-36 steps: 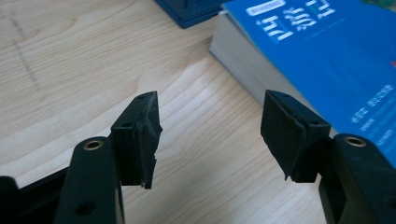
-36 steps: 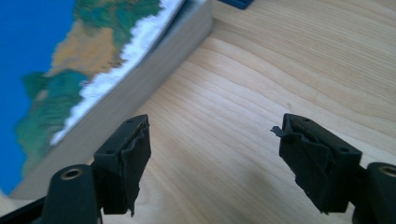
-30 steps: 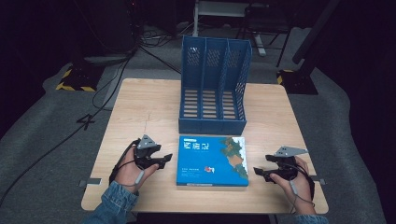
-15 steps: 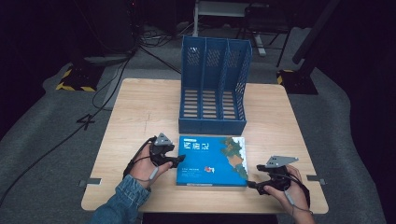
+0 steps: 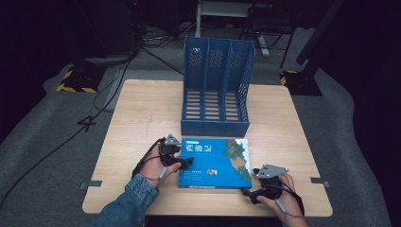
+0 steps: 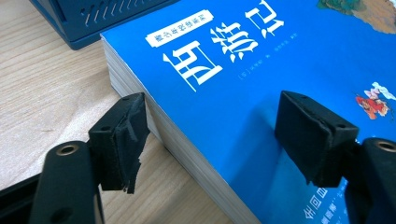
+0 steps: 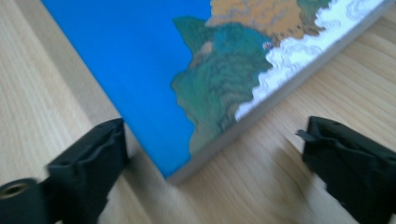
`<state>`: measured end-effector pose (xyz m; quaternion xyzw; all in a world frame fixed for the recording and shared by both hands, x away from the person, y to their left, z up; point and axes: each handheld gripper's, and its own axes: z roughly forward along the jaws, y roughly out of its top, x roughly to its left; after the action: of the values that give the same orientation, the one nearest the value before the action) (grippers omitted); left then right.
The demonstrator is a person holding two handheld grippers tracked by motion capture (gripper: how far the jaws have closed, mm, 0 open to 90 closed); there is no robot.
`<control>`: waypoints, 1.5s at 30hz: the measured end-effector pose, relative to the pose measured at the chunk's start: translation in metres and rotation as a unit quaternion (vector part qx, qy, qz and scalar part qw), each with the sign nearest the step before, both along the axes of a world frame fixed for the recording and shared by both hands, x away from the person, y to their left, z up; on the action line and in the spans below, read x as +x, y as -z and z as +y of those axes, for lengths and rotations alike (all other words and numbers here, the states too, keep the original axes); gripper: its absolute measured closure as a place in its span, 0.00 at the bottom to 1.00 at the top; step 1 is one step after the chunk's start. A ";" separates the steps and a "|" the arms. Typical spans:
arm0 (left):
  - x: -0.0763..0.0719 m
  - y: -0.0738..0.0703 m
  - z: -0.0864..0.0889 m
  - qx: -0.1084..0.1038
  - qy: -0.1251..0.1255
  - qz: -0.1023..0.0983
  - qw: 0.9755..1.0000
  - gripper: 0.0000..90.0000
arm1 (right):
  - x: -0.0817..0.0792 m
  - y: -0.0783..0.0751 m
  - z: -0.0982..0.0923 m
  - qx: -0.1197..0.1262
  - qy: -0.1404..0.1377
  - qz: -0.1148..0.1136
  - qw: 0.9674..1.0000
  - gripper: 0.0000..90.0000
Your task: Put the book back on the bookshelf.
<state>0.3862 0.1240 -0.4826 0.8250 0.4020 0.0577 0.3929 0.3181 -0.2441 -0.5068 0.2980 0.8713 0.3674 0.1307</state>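
**Observer:** Closing in on the book (image 5: 213, 162) from both sides is what is noted. It lies flat on the table (image 5: 142, 123) at the near edge, its far edge just in front of the blue file rack (image 5: 215, 85). The left gripper (image 5: 187, 163) is placed at the book's left edge, the right gripper (image 5: 248, 193) at its near right corner.

**Recorder:** Jaw state?

**Observer:** Both pairs are spread wide and have just been opening. In the left gripper view one pad (image 6: 122, 140) is seen down beside the page block on the wood, the other pad (image 6: 312, 135) above the cover; the edge is straddled but not pressed. In the right gripper view the corner (image 7: 180, 173) sits between the two pads, clear of both. Nothing is gripped yet.

**Recorder:** How should the pick-up be done well?

**Observer:** A deeper bite is advised on the left, so that cover and full page block are clamped together rather than the cover alone. On the right, the corner should be centred further in before closing; a thin corner hold is judged likely to slip. Both grips are best closed together and the book raised level, then tipped upright for a rack slot, presumably.
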 end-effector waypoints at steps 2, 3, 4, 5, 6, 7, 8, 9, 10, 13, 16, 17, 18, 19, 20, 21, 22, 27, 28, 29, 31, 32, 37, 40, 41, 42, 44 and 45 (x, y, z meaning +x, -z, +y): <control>0.001 0.002 0.000 -0.011 -0.003 0.001 1.000 0.27 | 0.001 0.000 0.004 -0.003 0.001 0.000 1.000 0.03; 0.001 0.003 0.000 -0.014 -0.006 0.002 1.000 0.26 | 0.002 0.000 0.006 -0.003 -0.002 0.000 1.000 0.02; 0.000 0.004 0.000 -0.019 -0.009 0.003 1.000 0.26 | 0.003 0.000 0.008 -0.003 -0.003 0.001 1.000 0.02; 0.000 0.004 0.000 -0.018 -0.010 0.000 1.000 0.26 | 0.003 0.000 0.010 -0.004 -0.004 0.001 1.000 0.02; -0.001 0.004 0.000 -0.017 -0.011 -0.003 1.000 0.26 | 0.003 0.000 0.011 -0.003 -0.004 0.001 1.000 0.02; -0.001 0.004 0.000 -0.014 -0.011 -0.006 1.000 0.26 | 0.003 0.001 0.013 -0.003 -0.005 0.001 1.000 0.02; -0.002 0.004 -0.001 -0.010 -0.011 -0.009 1.000 0.26 | 0.003 0.001 0.014 -0.002 -0.006 0.001 1.000 0.02; -0.002 0.004 -0.001 -0.010 -0.011 -0.012 1.000 0.26 | 0.004 0.000 0.015 -0.004 -0.008 0.001 1.000 0.02; -0.003 0.004 -0.002 -0.008 -0.014 -0.015 1.000 0.26 | 0.004 0.001 0.017 -0.003 -0.007 0.002 1.000 0.01; -0.006 0.001 -0.004 0.006 -0.010 -0.032 0.999 0.28 | 0.004 0.001 0.018 -0.004 -0.005 0.004 1.000 0.00; -0.010 -0.005 -0.008 0.034 -0.008 -0.064 0.997 0.38 | 0.004 0.001 0.019 -0.004 -0.004 0.004 1.000 0.00; -0.011 -0.006 -0.009 0.040 -0.005 -0.073 0.997 0.41 | 0.004 0.001 0.019 -0.004 -0.003 0.004 1.000 0.00; -0.011 -0.006 -0.009 0.040 -0.005 -0.073 0.997 0.42 | 0.004 0.001 0.019 -0.004 -0.003 0.004 1.000 0.00; -0.011 -0.006 -0.009 0.042 -0.004 -0.077 0.996 0.42 | 0.004 0.001 0.019 -0.004 -0.002 0.004 1.000 0.00; -0.012 -0.006 -0.009 0.039 -0.004 -0.079 0.996 0.43 | 0.004 0.001 0.019 -0.004 -0.002 0.004 1.000 0.00; -0.012 -0.007 -0.008 0.026 0.003 -0.088 0.996 0.45 | 0.004 0.001 0.019 -0.004 -0.002 0.004 1.000 0.00; -0.013 -0.009 -0.008 0.002 0.006 -0.088 0.996 0.51 | 0.004 0.001 0.019 -0.004 -0.002 0.004 1.000 0.00; -0.018 -0.016 -0.011 -0.021 0.028 -0.107 0.994 0.59 | 0.004 0.001 0.019 -0.004 -0.002 0.004 1.000 0.00; -0.019 -0.017 -0.011 -0.018 0.030 -0.108 0.994 0.61 | 0.004 0.001 0.019 -0.004 -0.002 0.004 1.000 0.00; -0.020 -0.018 -0.010 -0.014 0.029 -0.110 0.993 0.67 | 0.004 0.001 0.019 -0.004 -0.002 0.004 1.000 0.00; -0.020 -0.020 -0.006 -0.026 0.029 -0.096 0.995 0.74 | 0.004 0.001 0.019 -0.004 -0.002 0.004 1.000 0.00; -0.019 -0.022 -0.005 -0.035 0.029 -0.088 0.995 0.78 | 0.004 0.001 0.019 -0.004 -0.001 0.004 1.000 0.00; -0.023 -0.030 -0.002 -0.061 0.044 -0.079 0.994 0.94 | 0.003 0.001 0.019 -0.004 0.001 0.005 1.000 0.00; -0.028 -0.039 -0.003 -0.067 0.053 -0.077 0.993 0.96 | 0.002 0.000 0.019 -0.004 0.003 0.004 1.000 0.01; -0.028 -0.039 -0.003 -0.068 0.053 -0.078 0.993 0.96 | 0.001 0.000 0.018 -0.003 0.003 0.004 1.000 0.04; -0.029 -0.040 -0.003 -0.070 0.054 -0.075 0.993 0.96 | 0.001 -0.001 0.017 -0.003 0.002 0.007 1.000 0.07; -0.029 -0.042 -0.002 -0.076 0.056 -0.071 0.993 0.96 | -0.001 -0.005 0.014 -0.013 -0.001 0.012 1.000 0.15; -0.029 -0.043 -0.002 -0.082 0.057 -0.067 0.993 0.96 | -0.003 -0.008 0.013 -0.019 -0.004 0.014 1.000 0.19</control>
<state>0.3574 0.1223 -0.4393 0.8056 0.3307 0.0577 0.4881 0.3155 -0.2315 -0.4984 0.2973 0.8810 0.3470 0.1225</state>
